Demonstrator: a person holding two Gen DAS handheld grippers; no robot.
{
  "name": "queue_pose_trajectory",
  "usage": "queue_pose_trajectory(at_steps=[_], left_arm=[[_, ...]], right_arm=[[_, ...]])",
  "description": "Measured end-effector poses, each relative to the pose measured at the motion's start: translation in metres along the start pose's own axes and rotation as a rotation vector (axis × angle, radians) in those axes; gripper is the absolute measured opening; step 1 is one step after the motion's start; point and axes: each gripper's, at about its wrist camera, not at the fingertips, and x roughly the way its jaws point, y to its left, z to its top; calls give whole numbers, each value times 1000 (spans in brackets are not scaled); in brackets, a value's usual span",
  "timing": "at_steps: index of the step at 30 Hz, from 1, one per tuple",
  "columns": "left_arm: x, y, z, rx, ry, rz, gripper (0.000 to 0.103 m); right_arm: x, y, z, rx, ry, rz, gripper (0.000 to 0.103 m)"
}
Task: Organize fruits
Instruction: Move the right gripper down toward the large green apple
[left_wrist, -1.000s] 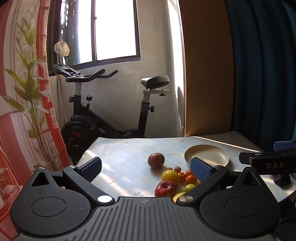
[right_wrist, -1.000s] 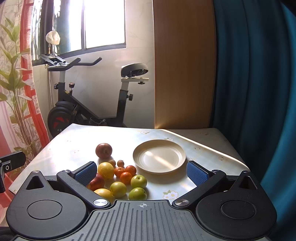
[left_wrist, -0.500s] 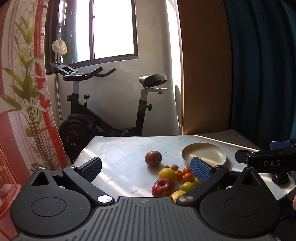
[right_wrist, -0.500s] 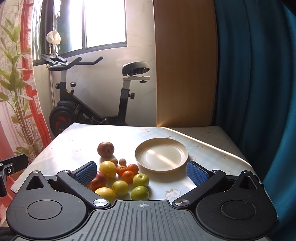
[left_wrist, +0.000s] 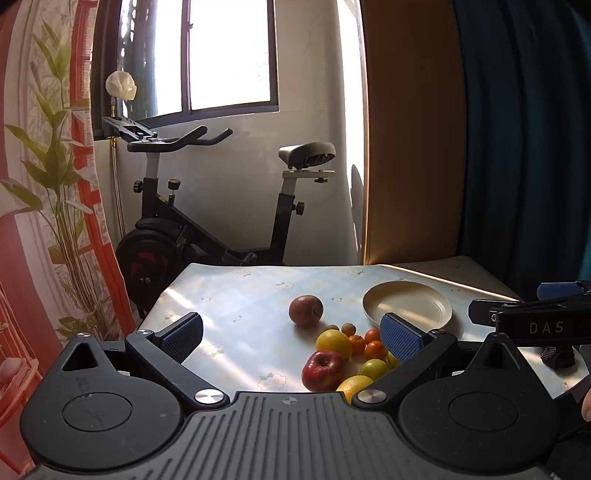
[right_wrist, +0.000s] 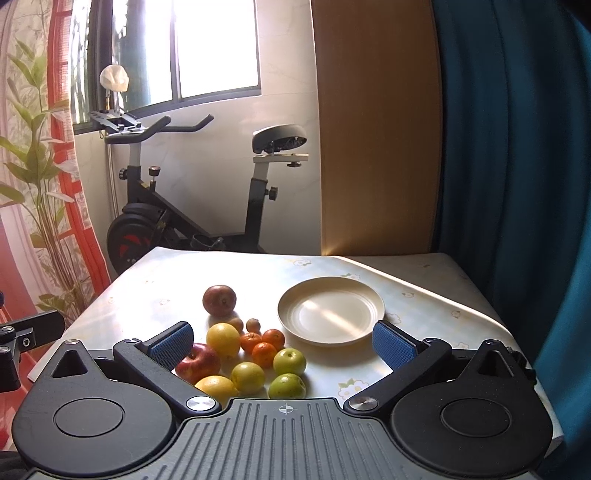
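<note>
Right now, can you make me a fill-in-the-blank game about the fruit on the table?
1. The cream plate has ____ fruit on it.
2. The dark red apple sits apart from the pile, on the side nearer the ____.
3. Both the left gripper and the right gripper are ____, holding nothing.
4. The number of small orange tangerines in the pile is ____.

Missing words: no; exercise bike; open; three

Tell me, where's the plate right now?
The plate sits empty on the table, right of the fruit pile in the right wrist view.
</note>
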Motion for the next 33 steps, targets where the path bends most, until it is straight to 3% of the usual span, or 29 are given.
queue_pose_trajectory(at_steps=[10, 17, 20, 24, 33], left_arm=[[30, 13, 15, 34, -14, -49, 103], [75, 24, 13, -41, 20, -116, 103], [96, 24, 9, -70, 60, -123, 102], [115, 26, 4, -89, 77, -114, 99], [144, 35, 4, -87, 72, -71, 98]], right_arm=[[29, -24, 9, 16, -48, 91, 103], [61, -33, 1, -51, -123, 20, 103], [74, -36, 0, -35, -119, 45, 103], [91, -37, -5, -31, -187, 19, 103], [135, -36, -12, -35, -81, 68, 103]])
